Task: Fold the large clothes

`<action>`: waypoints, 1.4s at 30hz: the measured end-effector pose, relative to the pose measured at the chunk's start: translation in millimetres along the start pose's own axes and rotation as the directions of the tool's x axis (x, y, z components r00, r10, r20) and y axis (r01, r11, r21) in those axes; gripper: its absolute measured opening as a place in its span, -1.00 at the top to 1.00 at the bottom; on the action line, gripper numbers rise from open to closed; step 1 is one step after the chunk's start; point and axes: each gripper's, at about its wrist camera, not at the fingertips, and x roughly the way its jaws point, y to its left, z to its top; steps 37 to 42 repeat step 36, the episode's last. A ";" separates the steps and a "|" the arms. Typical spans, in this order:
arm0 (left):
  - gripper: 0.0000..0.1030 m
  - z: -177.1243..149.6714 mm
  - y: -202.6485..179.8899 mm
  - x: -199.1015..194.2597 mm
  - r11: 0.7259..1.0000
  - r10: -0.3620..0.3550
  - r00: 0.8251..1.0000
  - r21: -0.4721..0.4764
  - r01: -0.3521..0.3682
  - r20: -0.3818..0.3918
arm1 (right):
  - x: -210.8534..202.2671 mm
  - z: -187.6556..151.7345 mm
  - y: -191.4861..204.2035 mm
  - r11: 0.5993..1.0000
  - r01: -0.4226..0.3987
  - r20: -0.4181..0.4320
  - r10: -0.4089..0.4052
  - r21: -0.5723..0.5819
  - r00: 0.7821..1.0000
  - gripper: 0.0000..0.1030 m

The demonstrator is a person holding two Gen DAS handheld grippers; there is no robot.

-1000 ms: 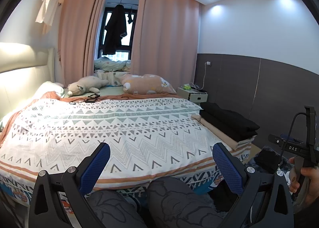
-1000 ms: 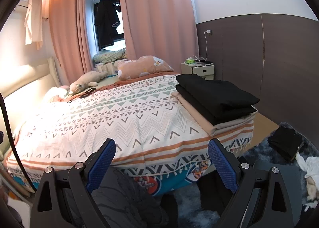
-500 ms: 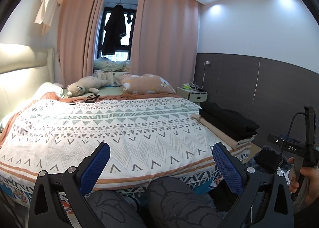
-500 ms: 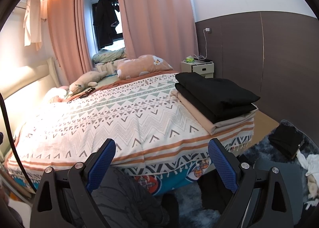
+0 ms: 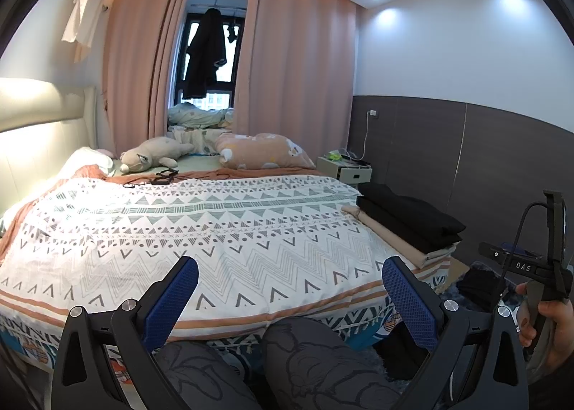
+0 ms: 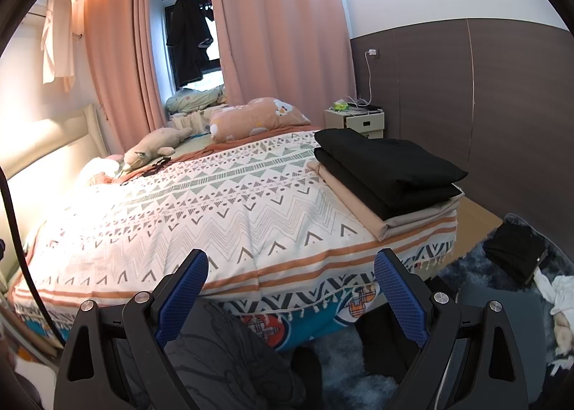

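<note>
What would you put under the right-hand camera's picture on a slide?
Open right gripper hangs before the patterned bed; two folded black garments sit stacked on a folded beige one at its corner.

A home bedroom — made bed (image 5: 222,230), pink curtains (image 5: 294,72), nightstand (image 5: 346,170).

Folded clothes (image 6: 387,173) are stacked on the bed's (image 6: 215,216) right edge; pillow (image 6: 258,117) and nightstand (image 6: 355,121) behind.
</note>
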 end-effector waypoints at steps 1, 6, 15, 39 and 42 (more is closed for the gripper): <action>-0.99 0.0 -0.4 -0.3 1.000 0.000 1.000 -0.001 0.000 0.000 | 0.0 0.1 -0.1 1.000 0.000 0.000 0.000 0.000 1.000 -0.83; -0.99 0.1 -0.5 -0.1 1.000 -0.001 1.000 -0.002 0.001 0.001 | -0.2 0.0 -0.4 1.000 -0.001 -0.001 0.001 0.003 1.000 -0.83; -0.99 -0.1 -3.9 -1.1 1.000 0.000 1.000 -0.003 0.000 0.004 | 0.3 0.8 -1.8 1.000 -0.001 -0.001 0.001 0.000 1.000 -0.83; -0.99 -4.0 -15.5 -20.2 0.998 0.063 0.997 -0.015 -0.062 0.047 | -17.1 -15.2 -6.9 1.000 -0.010 0.014 0.010 0.022 1.000 -0.83; -0.99 -4.0 -15.5 -20.2 0.998 0.063 0.997 -0.015 -0.062 0.047 | -17.1 -15.2 -6.9 1.000 -0.010 0.014 0.010 0.022 1.000 -0.83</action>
